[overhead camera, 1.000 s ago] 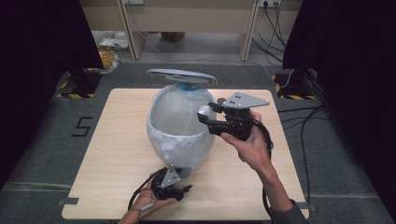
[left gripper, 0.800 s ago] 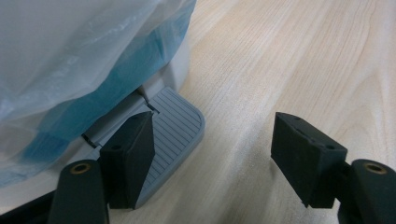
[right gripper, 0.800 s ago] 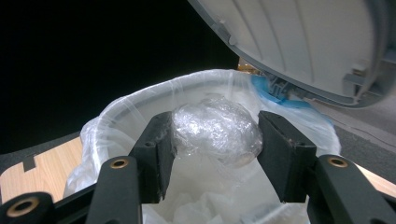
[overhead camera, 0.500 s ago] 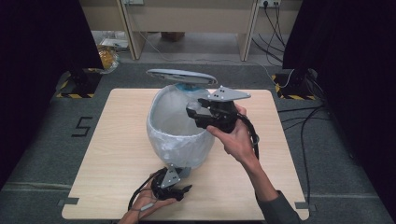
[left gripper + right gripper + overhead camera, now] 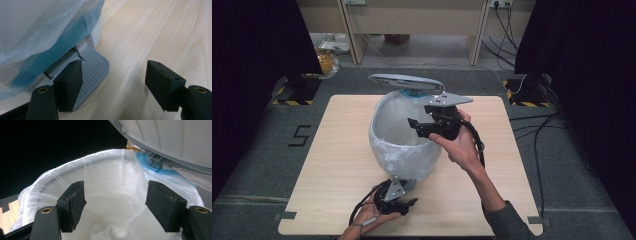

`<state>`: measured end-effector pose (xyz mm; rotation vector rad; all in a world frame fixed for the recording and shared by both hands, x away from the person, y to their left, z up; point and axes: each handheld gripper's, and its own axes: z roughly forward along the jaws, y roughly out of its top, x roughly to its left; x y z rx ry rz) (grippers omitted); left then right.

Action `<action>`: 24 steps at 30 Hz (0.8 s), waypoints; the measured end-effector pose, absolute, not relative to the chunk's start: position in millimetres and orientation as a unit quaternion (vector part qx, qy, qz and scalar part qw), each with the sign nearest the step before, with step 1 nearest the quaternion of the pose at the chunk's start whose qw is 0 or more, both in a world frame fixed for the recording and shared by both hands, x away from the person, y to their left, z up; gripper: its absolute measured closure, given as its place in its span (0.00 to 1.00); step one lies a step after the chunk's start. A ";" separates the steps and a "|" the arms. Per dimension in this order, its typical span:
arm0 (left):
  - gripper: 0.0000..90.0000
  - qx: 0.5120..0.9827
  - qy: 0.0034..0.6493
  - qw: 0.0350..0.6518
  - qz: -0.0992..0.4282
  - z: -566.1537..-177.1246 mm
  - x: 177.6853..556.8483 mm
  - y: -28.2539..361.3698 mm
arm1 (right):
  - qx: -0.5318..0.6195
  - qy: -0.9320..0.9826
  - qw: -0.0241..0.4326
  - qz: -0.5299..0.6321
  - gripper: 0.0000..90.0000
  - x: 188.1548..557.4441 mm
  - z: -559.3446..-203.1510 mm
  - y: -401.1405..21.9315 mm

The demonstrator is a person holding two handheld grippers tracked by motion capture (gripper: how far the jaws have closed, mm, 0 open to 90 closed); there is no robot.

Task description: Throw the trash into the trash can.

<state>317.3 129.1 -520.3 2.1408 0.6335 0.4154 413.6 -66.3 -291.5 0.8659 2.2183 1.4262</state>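
While left tongs (image 5: 113, 87) gape wide, one jaw on the bin (image 5: 399, 135) pedal (image 5: 92, 72) at table (image 5: 337, 150) level, right tongs (image 5: 115, 207) gape wide over the lined bin mouth, lid (image 5: 404, 81) up.

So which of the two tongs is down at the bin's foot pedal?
The left tongs, low at the table's near edge, open, with one jaw over the grey pedal. The right tongs are raised over the lined bin.

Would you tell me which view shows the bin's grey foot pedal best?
The left gripper view: the ribbed pedal lies close up, under one jaw of the left gripper. In the high view it's mostly hidden behind that gripper; the right gripper view looks into the bin.
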 end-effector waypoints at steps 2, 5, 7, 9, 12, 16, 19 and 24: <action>0.33 0.855 0.253 0.422 0.166 -520.2 317.5 129.3 | 0.308 0.785 0.186 0.505 0.34 411.2 -289.6 -70.0; 0.33 0.855 0.252 0.422 0.165 -520.2 317.5 129.3 | 0.309 0.778 0.202 0.508 0.33 406.2 -285.2 -80.3; 0.33 0.855 0.253 0.422 0.166 -520.3 317.4 129.2 | 0.313 0.774 0.206 0.510 0.31 404.1 -283.5 -85.6; 0.33 0.855 0.253 0.422 0.166 -520.2 317.5 129.4 | 0.315 0.772 0.217 0.508 0.30 401.5 -281.7 -93.4; 0.33 0.855 0.253 0.421 0.166 -520.2 317.3 129.2 | 0.325 0.763 0.230 0.509 0.27 398.5 -280.4 -106.8; 0.33 0.855 0.253 0.422 0.166 -520.2 317.5 129.3 | 0.341 0.751 0.243 0.511 0.25 396.7 -279.1 -126.4; 0.33 0.855 0.253 0.422 0.166 -520.3 317.4 129.2 | 0.356 0.745 0.250 0.506 0.24 396.6 -281.8 -142.3; 0.33 0.855 0.253 0.422 0.166 -520.3 317.3 129.2 | 0.376 0.736 0.257 0.500 0.24 398.8 -289.5 -159.7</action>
